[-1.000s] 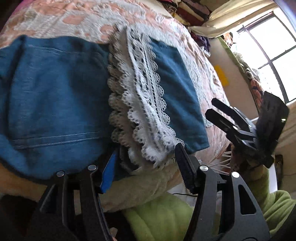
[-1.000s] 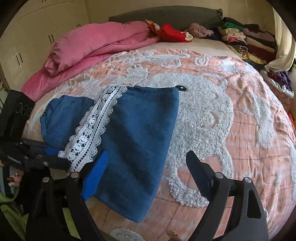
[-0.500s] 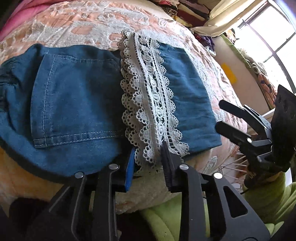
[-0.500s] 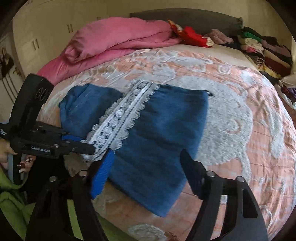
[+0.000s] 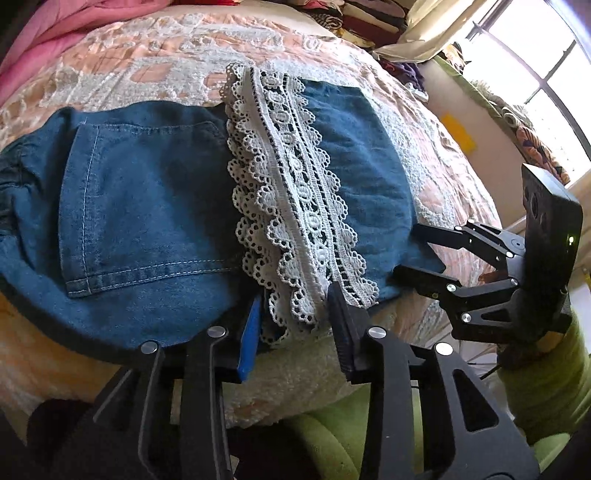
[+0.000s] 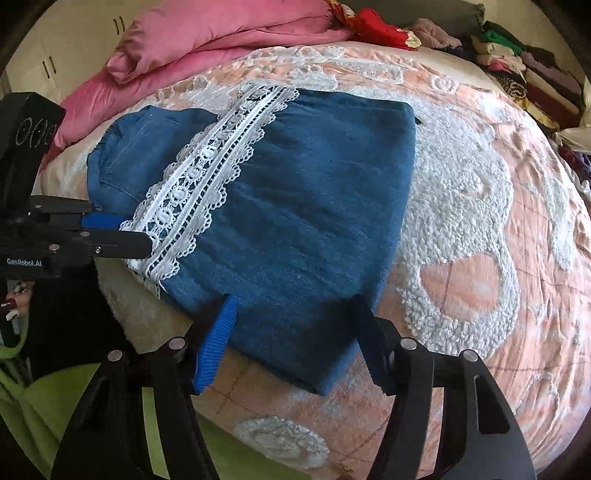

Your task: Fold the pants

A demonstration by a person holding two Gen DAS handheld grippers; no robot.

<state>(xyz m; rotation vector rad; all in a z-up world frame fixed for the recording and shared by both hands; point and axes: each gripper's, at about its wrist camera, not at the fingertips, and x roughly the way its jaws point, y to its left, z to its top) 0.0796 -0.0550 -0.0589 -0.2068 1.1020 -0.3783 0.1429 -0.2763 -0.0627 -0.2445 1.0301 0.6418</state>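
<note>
Denim pants [image 5: 155, 206] lie folded on the bed [image 6: 480, 229], near its front edge, with a band of white lace trim [image 5: 295, 206] running across the top layer.

The left gripper [image 5: 293, 325] has its fingers [image 5: 248, 339] at the near end of the lace. They stand a narrow way apart, having just opened a little after closing down. The scalloped end of the trim hangs in the gap between them. Neither pad clearly presses on it, though the lower edge of the lace drops behind the fingers and the contact there is hard to make out.

The right gripper [image 6: 291, 339] sits at the near edge of the plain denim panel. Its fingers [image 6: 216, 343] stand fairly wide and have just been closing. The folded edge of the pants lies between them, and the blue pad and the black one each sit against or just beside the cloth on either side. From the left wrist view the same gripper [image 5: 424, 254] reaches the corner of the denim, one finger above the fabric and one below.

The waistband side of the pants curls out of sight at the left. A pink quilt [image 6: 221, 33] and a stack of clothes [image 6: 524, 66] lie at the far side of the bed. A green sleeve [image 5: 546, 387] is cut off at the frame edge.
</note>
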